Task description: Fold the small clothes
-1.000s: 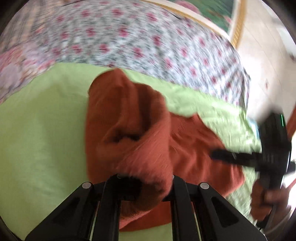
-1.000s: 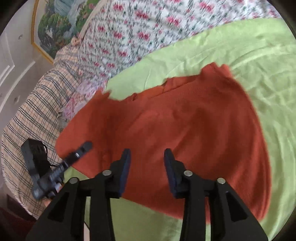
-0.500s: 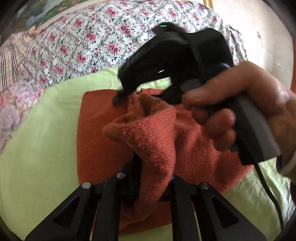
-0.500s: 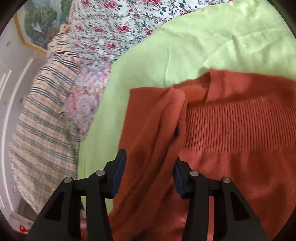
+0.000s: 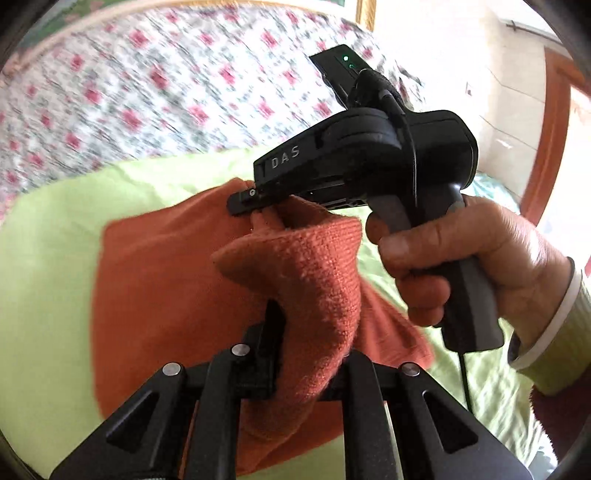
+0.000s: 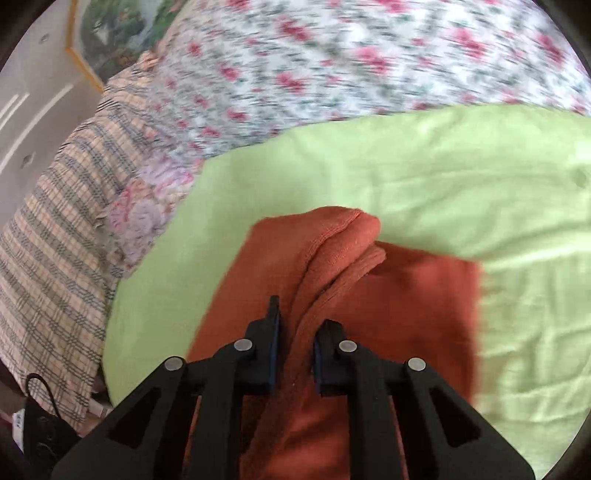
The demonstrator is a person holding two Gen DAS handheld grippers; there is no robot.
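Note:
An orange knit garment [image 5: 159, 295] lies on a light green sheet [image 5: 48, 258]. My left gripper [image 5: 310, 332] is shut on a thick fold of it, lifted off the sheet. In the left wrist view the right gripper [image 5: 243, 201], held by a hand, pinches the garment's upper edge just beyond. In the right wrist view my right gripper [image 6: 295, 332] is shut on a bunched ridge of the orange garment [image 6: 406, 306], whose folded tip rises ahead.
A floral bedspread [image 6: 332, 66] covers the bed beyond the green sheet [image 6: 443, 177]. A plaid blanket [image 6: 55, 240] lies at the left. A framed picture [image 6: 110, 33] hangs on the wall. A wooden door frame [image 5: 550, 140] stands at the right.
The right gripper came over from the side, straddled a fold of the garment and closed on it. Both grippers now hold the cloth close together, and it is raised.

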